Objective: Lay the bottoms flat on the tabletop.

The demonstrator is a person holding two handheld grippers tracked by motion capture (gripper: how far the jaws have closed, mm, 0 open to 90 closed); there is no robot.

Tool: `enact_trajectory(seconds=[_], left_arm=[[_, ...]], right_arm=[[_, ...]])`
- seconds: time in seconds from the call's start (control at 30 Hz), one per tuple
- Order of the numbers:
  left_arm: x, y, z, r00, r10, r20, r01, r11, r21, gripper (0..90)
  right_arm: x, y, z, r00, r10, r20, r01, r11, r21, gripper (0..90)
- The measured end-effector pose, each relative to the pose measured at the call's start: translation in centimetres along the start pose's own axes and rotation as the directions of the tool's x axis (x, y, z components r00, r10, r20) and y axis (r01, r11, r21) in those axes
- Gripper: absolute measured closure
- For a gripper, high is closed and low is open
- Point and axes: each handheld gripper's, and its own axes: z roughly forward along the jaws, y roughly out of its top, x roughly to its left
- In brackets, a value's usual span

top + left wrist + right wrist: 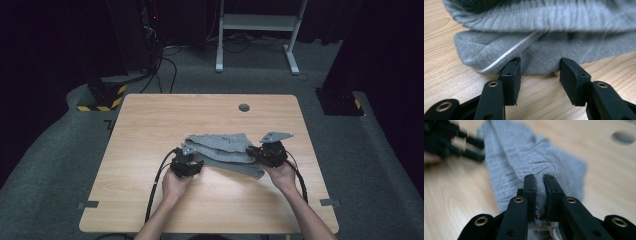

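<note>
A grey knit garment (222,147) lies crumpled on the wooden table (150,125), between both hands. In the left gripper view its folded hem with a white piping line (544,50) rests just beyond my left gripper (540,72), whose jaws stand apart with the hem's edge between their tips, pads not pressing. In the high view the left gripper (192,167) sits at the garment's left end. My right gripper (260,152) is at the right end, and in its own view it (540,182) is shut on a bunched fold of the grey cloth (516,152).
A round cable hole (244,107) lies in the table's far side, beyond the garment. Behind the table stand a white desk frame (257,22) and a yellow-and-black striped base (102,97). Bare wood surrounds the garment on all sides.
</note>
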Motion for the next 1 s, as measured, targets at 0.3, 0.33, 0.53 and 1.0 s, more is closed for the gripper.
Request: enact_trajectory(seconds=[0.3,0.33,0.53,1.0], left_arm=[[-0.6,0.7,0.3,0.9993,0.026,0.025,-0.027,0.9989,0.037,49.1],[-0.7,0.7,0.2,0.9991,0.029,0.030,-0.030,0.9992,0.025,47.3],[-1.6,1.3,0.7,0.9991,0.041,0.009,-0.041,0.9991,0.009,39.9],[-0.7,1.1,0.7,0.9972,0.074,0.010,-0.074,0.9969,0.027,81.6]], right_arm=[[-1.8,3.3,-0.1,0.9974,0.045,0.055,-0.043,0.998,-0.035,81.0],[-1.4,3.3,0.0,0.9982,0.032,0.051,-0.030,0.999,-0.025,81.1],[1.6,2.6,0.4,0.9990,-0.040,-0.022,0.040,0.999,0.012,81.2],[-0.2,1.9,-0.4,0.9993,0.029,0.022,-0.029,1.000,-0.007,80.8]])
